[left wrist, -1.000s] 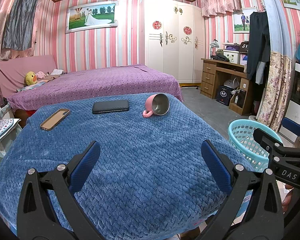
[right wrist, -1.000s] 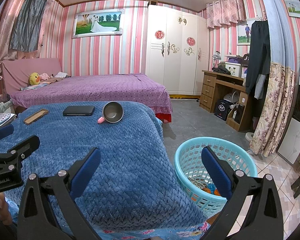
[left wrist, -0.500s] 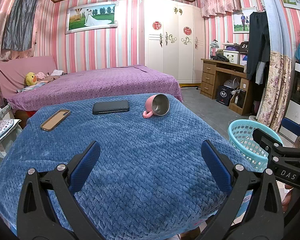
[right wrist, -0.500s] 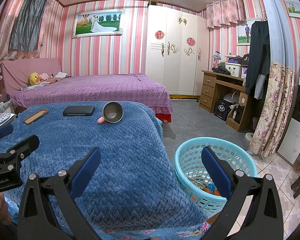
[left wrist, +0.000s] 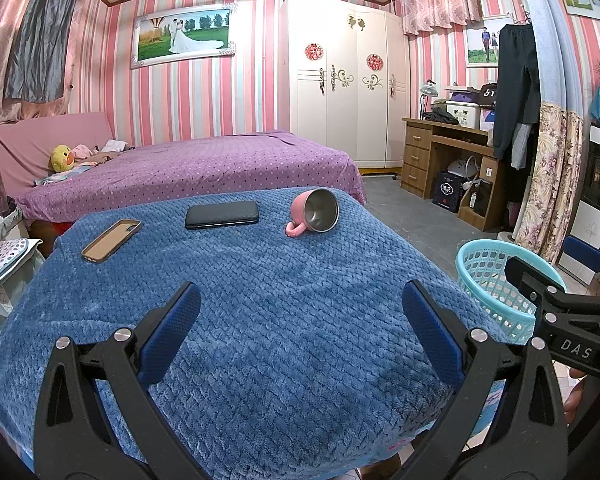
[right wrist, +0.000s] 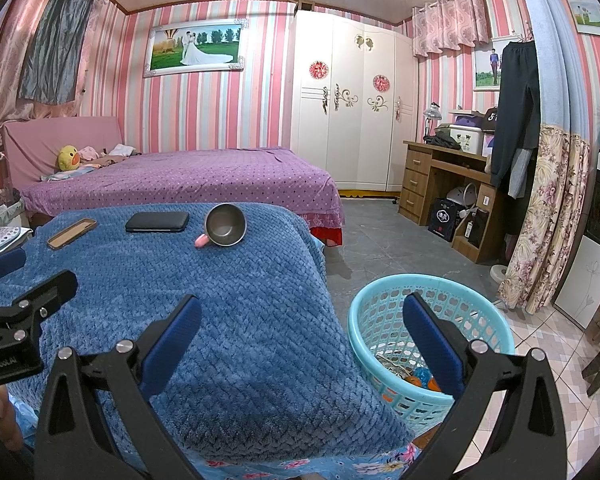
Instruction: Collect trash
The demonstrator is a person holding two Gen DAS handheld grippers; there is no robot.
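The trash sits down in the turquoise basket (right wrist: 364, 320), a small heap of orange, blue and pale scraps (right wrist: 414, 378) at the bottom, and what each scrap is cannot be told. The basket stands on the floor just off the right edge of the blue blanket (right wrist: 240, 320), and the right gripper (right wrist: 302, 340) hangs over that edge with its right blue pad above the basket's mouth and its left pad over the blanket, jaws spread wide, nothing between them. The left gripper (left wrist: 302, 326) hovers over the near part of the blanket (left wrist: 280, 300), jaws equally wide apart and empty; from its camera the basket (left wrist: 480, 280) shows at the right, partly behind the other gripper's black frame. One basket, then, and two grippers. Up at the far edge of the blanket lie three things in a row: one tan phone case (left wrist: 111, 240) toward the far left corner, one dark rectangular case (left wrist: 221, 215) near the middle of the far edge, and one pink mug (left wrist: 315, 213) tipped on its side toward the far right corner, steel inside facing this way, handle on the blanket. The right camera catches the same three, tan phone case (right wrist: 72, 233), dark case (right wrist: 157, 222), mug (right wrist: 224, 226), all well apart from both grippers. Beyond stands a purple bed (right wrist: 180, 180).
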